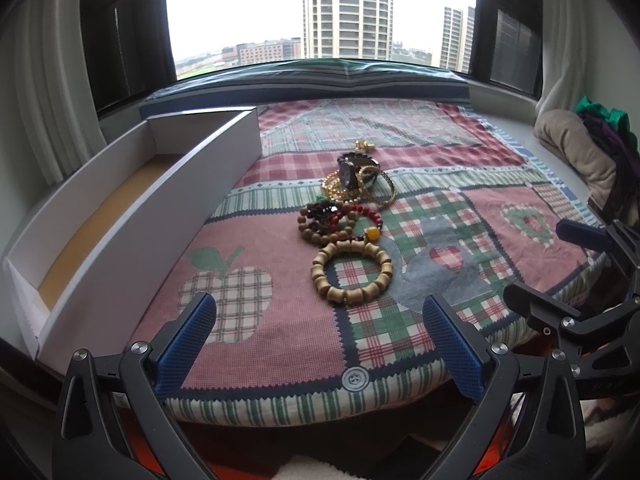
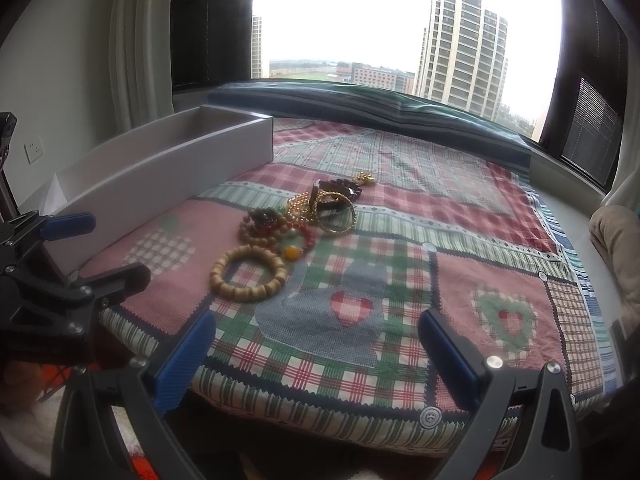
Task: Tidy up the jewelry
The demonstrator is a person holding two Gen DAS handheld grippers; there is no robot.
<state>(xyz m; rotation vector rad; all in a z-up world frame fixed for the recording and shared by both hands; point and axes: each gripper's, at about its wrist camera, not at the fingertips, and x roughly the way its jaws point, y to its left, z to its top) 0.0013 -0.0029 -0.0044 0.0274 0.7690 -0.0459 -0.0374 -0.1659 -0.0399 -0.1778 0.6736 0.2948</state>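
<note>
A pile of jewelry runs near to far mid-quilt, right of a long white box. Left gripper and right gripper jaws gape empty. Window beyond.

— The patchwork quilt?
— Woven cloth, matt.
— That bracelet?
— Wooden beads, smooth, dull sheen; gold bangles beyond are shiny metal.
— The box?
— Matt white cardboard, brown floor.
</note>
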